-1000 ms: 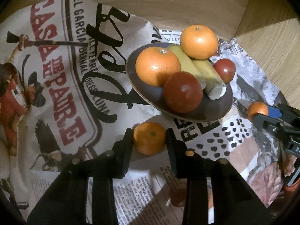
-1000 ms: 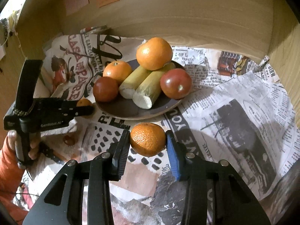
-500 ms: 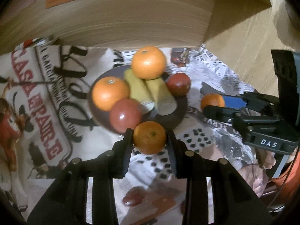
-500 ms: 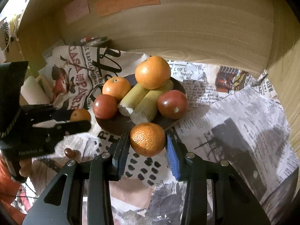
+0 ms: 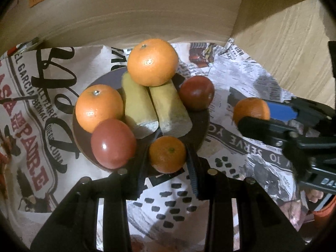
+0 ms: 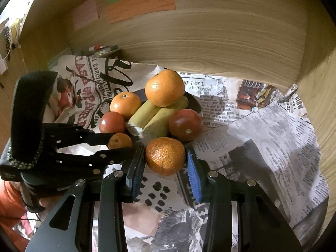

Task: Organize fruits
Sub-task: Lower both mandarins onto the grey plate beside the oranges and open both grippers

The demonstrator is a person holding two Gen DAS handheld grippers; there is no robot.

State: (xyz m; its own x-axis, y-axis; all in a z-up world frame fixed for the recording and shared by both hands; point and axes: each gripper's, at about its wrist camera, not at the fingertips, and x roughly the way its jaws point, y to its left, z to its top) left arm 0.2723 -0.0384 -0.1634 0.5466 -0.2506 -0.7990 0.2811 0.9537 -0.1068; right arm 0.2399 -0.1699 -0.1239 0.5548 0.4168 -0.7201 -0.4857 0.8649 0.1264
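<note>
A dark plate [image 5: 204,124] carries two big oranges [image 5: 152,62], two yellow-green cut stalks [image 5: 170,107] and two dark red round fruits [image 5: 113,142]. My left gripper [image 5: 167,153] is shut on a small mandarin [image 5: 167,154], held just over the plate's near rim, in front of the stalks. My right gripper [image 6: 165,155] is shut on a rougher mandarin [image 6: 165,156] at the plate's near edge [image 6: 196,105], close below a red fruit [image 6: 184,125]. In the right wrist view, the left gripper [image 6: 121,141] and its mandarin [image 6: 120,140] sit just to the left.
Crumpled newspaper sheets [image 6: 262,138] cover the surface around the plate. A wooden back wall [image 6: 210,37] with coloured paper notes [image 6: 140,3] and a wooden side wall [image 5: 283,42] close in the space. A hand in an orange sleeve [image 6: 12,205] holds the left gripper.
The left gripper has carried its mandarin from the newspaper up to the plate's near rim. The right gripper has edged closer to the plate with its mandarin.
</note>
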